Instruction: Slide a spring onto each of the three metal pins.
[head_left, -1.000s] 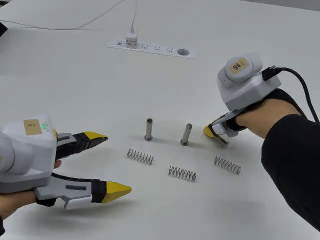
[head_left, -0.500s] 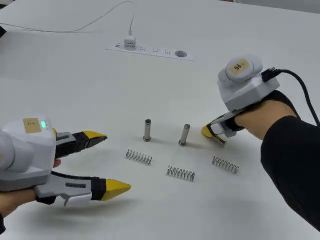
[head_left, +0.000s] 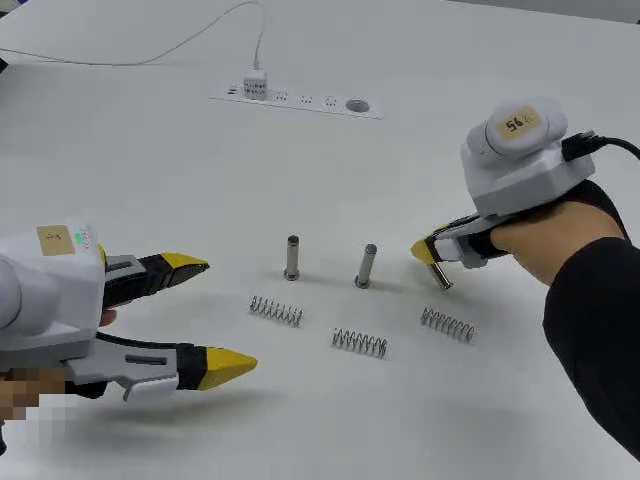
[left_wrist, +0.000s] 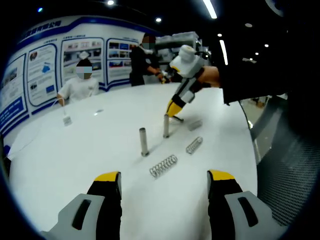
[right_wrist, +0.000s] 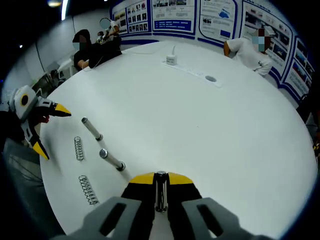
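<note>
Two metal pins stand upright on the white table, one (head_left: 292, 257) left of the other (head_left: 366, 266). Three springs lie in front of them: left (head_left: 276, 310), middle (head_left: 360, 343), right (head_left: 447, 324). My right gripper (head_left: 425, 250) is shut on a third metal pin (head_left: 440, 277), whose lower end hangs tilted just over the table, above the right spring. The right gripper view has that pin (right_wrist: 160, 192) clamped between the yellow tips. My left gripper (head_left: 225, 313) stands open at the lower left, its jaws pointing at the left spring (left_wrist: 163, 165) and the pins (left_wrist: 143, 141).
A white power strip (head_left: 297, 98) with a plug and cable lies at the far side of the table. People stand beyond the table's far edge (left_wrist: 80, 85). The table ends close behind the springs in the left gripper view.
My right gripper has shifted a little right and up, carrying the pin with it. The left gripper, standing pins and springs have stayed put.
</note>
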